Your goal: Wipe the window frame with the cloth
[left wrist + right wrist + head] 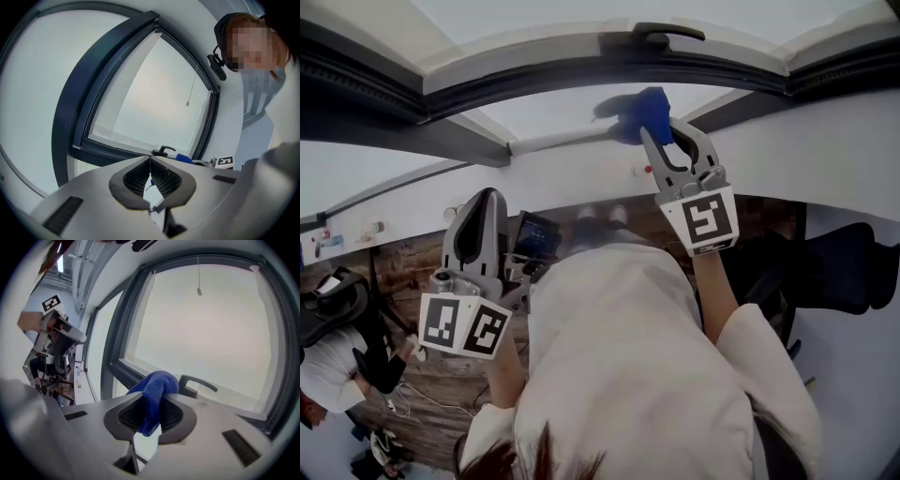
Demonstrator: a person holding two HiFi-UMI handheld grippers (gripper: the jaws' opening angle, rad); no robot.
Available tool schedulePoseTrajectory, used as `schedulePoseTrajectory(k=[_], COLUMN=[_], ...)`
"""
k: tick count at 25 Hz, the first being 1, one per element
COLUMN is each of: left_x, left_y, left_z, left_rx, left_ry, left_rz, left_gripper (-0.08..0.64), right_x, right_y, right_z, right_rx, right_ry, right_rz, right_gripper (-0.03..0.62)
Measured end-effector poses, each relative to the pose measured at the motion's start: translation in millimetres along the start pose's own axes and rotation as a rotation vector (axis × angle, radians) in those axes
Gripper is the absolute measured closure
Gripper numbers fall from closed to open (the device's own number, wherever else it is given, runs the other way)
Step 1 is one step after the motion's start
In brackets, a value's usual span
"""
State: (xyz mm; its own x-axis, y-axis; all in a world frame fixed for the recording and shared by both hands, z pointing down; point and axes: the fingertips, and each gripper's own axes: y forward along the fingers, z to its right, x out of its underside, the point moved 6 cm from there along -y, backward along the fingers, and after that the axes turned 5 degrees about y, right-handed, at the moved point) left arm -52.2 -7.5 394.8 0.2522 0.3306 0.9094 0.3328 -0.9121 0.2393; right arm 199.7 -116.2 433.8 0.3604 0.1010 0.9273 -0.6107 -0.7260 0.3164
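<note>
A blue cloth (639, 113) (154, 389) is clamped in my right gripper (654, 124) (151, 401), which is raised toward the dark window frame (581, 70) (123, 371) just below the black handle (654, 35) (196, 383). The cloth bulges out past the jaw tips and hangs near the frame's lower rail; whether it touches the rail is unclear. My left gripper (483, 208) (150, 174) is held lower and to the left, away from the window, its jaws closed with nothing between them. The left gripper view also shows the frame (108, 150), the handle (164, 151) and the cloth (183, 159).
A white wall (825, 150) surrounds the window. Below lie a wooden floor (422, 272), a black office chair (853, 267) at right and a seated person (328, 366) at lower left. A blind cord (198, 280) hangs across the pane.
</note>
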Motion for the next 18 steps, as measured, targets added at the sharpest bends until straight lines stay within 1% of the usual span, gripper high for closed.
schedulePoseTrajectory(k=[2, 3, 6, 8, 11, 18], left_x=[1.6, 2.4, 3.5, 4.4, 7.7, 14.9], left_y=[2.0, 3.2, 7.6, 9.6, 8.5, -6.7], left_z=[4.8, 7.7, 17.4, 23.9, 31.4, 57.2], left_rx=[0.021, 0.035, 0.095, 0.131, 0.157, 0.192], left_ry=[0.021, 0.031, 0.054, 0.065, 0.074, 0.114], left_rz=[-0.009, -0.015, -0.034, -0.040, -0.046, -0.052], left_gripper=[0.549, 0.549, 0.549, 0.549, 0.549, 0.549], right_x=[-1.3, -0.2, 10.2, 17.0, 29.0, 34.4], right_y=[-22.0, -33.3, -64.4, -77.2, -88.3, -130.5], right_z=[-11.5, -16.4, -30.4, -37.7, -46.8, -65.5], right_rx=[0.006, 0.014, 0.035, 0.049, 0.058, 0.069], right_ry=[0.081, 0.130, 0.245, 0.269, 0.277, 0.312], right_rz=[0.039, 0.038, -0.014, -0.035, -0.068, -0.049], right_gripper=[0.546, 0.546, 0.546, 0.546, 0.546, 0.546])
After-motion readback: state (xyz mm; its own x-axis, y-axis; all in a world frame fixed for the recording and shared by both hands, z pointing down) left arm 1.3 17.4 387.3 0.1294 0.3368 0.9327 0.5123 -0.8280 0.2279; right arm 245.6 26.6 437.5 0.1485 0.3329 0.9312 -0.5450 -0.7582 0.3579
